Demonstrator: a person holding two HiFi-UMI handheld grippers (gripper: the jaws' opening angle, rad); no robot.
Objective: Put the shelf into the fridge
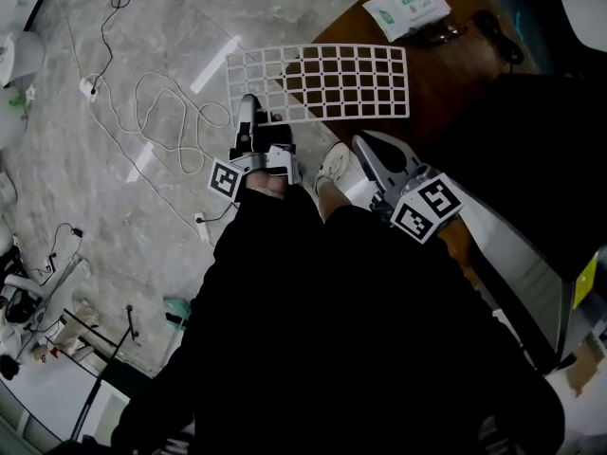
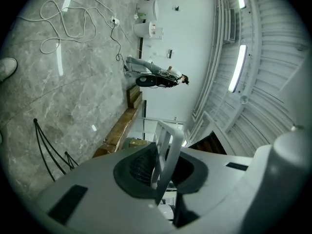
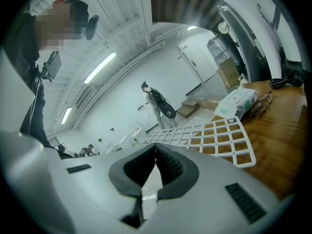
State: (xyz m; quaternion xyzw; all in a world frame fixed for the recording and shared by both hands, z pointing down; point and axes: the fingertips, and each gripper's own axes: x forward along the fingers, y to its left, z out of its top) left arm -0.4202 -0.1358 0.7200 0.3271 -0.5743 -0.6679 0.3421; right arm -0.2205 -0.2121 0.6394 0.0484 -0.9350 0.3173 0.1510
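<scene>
My left tool point(image 1: 249, 104) grips the near left corner of the white grid shelf point(image 1: 332, 79) overhanging the bench point(image 1: 446, 74) corner; my right tool point(image 1: 362, 142), closed and empty, hovers just beside its near edge.

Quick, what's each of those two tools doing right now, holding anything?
Left tool: closed on the edge of the white shelf.
Right tool: closed, holding nothing.

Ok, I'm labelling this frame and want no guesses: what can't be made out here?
The fridge: no view clearly shows one; the head view's right side is too dark.
The shelf: in the left gripper view only one edge shows, clamped in the left gripper; its body hides the rest.
The wipes pack: print too small, head view.
</scene>
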